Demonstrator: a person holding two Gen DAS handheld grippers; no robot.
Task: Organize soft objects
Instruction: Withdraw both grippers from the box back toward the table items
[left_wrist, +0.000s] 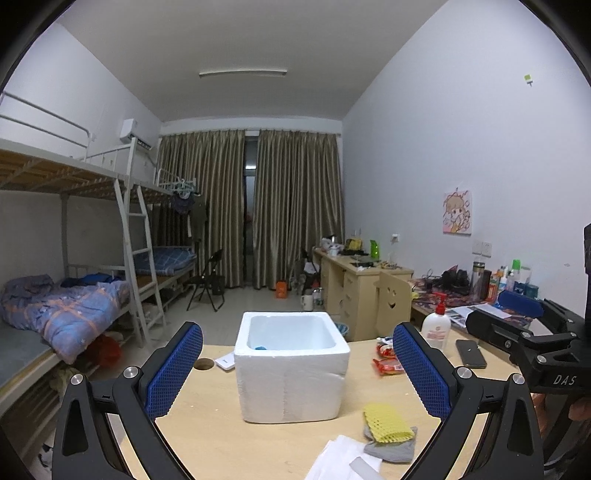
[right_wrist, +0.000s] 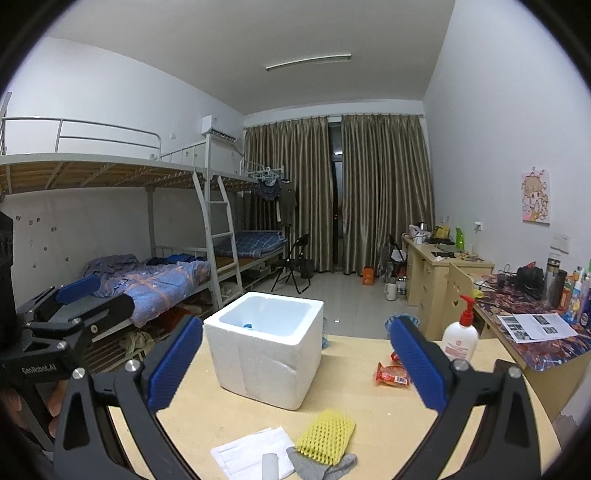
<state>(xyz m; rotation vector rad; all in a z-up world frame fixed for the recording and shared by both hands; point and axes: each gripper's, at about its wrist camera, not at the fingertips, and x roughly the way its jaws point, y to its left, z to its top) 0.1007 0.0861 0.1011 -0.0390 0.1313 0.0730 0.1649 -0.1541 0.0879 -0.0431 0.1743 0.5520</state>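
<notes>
Hovering over the desk with both tools empty, about to pick the next soft thing for the foam box.

My left gripper (left_wrist: 297, 369) and right gripper (right_wrist: 295, 363) both hang above the table (right_wrist: 369, 424) with jaws spread wide, holding nothing. I judge this a between-picks moment: the white foam box (left_wrist: 291, 380) stands mid-table, and a small blue item (left_wrist: 260, 347) already lies on its floor; I cannot tell what it is. Left on the table, near me, are the yellow foam net (right_wrist: 327, 435) lying on a grey cloth (right_wrist: 317, 465), with white folded tissue (right_wrist: 251, 452) just beside them. Next I would lower one gripper onto the net, pinch lightly since it will squash, and carry it over the box rim.
</notes>
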